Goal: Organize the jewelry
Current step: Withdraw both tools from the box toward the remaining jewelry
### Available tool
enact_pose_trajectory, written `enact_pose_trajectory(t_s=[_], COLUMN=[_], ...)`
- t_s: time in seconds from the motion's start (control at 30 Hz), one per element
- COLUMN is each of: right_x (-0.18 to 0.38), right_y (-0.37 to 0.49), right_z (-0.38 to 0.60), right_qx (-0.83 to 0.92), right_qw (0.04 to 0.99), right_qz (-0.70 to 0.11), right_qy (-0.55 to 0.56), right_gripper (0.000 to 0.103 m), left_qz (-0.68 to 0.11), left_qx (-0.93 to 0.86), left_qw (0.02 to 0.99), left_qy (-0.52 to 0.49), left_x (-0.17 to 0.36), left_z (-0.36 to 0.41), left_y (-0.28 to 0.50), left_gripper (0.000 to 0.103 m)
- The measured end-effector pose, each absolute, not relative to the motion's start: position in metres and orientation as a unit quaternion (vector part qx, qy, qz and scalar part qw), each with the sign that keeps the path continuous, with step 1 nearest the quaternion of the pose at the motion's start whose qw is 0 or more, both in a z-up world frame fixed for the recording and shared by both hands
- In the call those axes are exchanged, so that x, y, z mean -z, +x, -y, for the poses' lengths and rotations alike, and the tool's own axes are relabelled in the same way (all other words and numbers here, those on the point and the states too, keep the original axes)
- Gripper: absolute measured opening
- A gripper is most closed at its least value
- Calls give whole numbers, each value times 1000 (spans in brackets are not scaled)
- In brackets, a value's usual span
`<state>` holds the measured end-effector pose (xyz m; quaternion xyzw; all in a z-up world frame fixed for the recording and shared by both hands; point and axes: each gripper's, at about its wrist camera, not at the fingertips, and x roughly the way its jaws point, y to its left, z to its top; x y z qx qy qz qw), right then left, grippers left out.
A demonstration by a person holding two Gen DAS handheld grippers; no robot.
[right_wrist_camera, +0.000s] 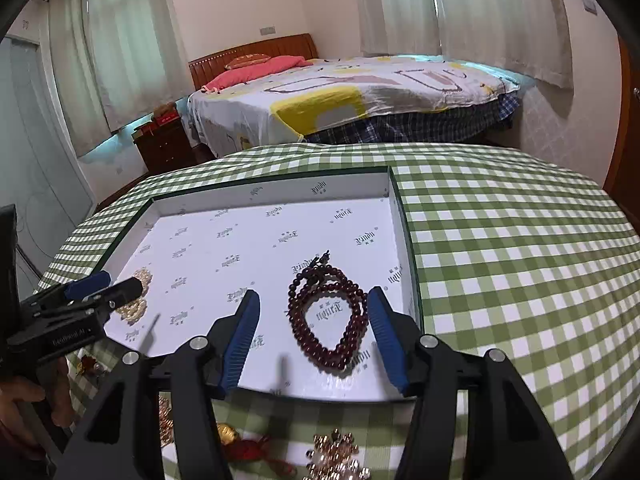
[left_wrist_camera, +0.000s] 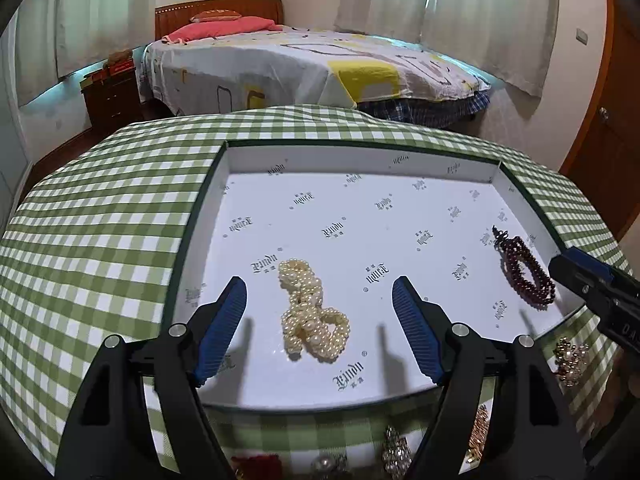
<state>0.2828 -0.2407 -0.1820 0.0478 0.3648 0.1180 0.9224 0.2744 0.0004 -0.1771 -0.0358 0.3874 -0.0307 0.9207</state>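
A shallow white box lid [left_wrist_camera: 248, 160] [right_wrist_camera: 280, 192] with printed logos lies on the green checked table. A cream pearl necklace [left_wrist_camera: 314, 312] lies bunched inside it, between the open fingers of my left gripper [left_wrist_camera: 320, 292], which holds nothing. A dark red bead bracelet [right_wrist_camera: 328, 316] [left_wrist_camera: 528, 276] lies at the box's right side, between the open fingers of my right gripper [right_wrist_camera: 314, 304], also empty. The left gripper shows in the right wrist view [right_wrist_camera: 104, 288], partly hiding the pearls [right_wrist_camera: 136, 304].
Loose jewelry lies on the cloth in front of the box: gold and crystal pieces [left_wrist_camera: 572, 356] [right_wrist_camera: 340, 456], a gold chain [left_wrist_camera: 478, 432], a red knotted piece [right_wrist_camera: 256, 452]. Behind the table stand a bed [left_wrist_camera: 300, 64] and a dark nightstand [left_wrist_camera: 108, 100].
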Motion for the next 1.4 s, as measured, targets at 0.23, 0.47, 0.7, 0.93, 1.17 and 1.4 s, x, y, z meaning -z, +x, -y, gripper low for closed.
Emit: enact_pose_trajectory(t_s=[0.23, 0.47, 0.7, 0.93, 1.17, 1.4], right_x=[171, 170, 176, 187, 194, 204], right_y=[250, 210, 172, 146, 131, 129], right_z=[235, 227, 213, 199, 183, 175], right_qx=[-118, -122, -136, -150, -156, -150], right_qw=[928, 927, 925, 920, 917, 914], right_qz=[-352, -353, -355, -363, -366, -378], right_qy=[38, 32, 23, 20, 9, -2], right_gripper=[58, 58, 58, 58, 63, 67], left_qz=[-365, -358, -365, -380, -380, -379], left_qx=[18, 5, -6, -20, -28, -31], left_qw=[930, 932, 930, 924, 923, 923], left_qy=[-42, -57, -49, -50, -57, -58], left_x=[155, 146, 150, 161, 166, 166], left_z=[-8, -12, -15, -25, -34, -36], left_y=[237, 191, 142, 101, 78, 72], left_gripper=[74, 74, 74, 74, 74, 74])
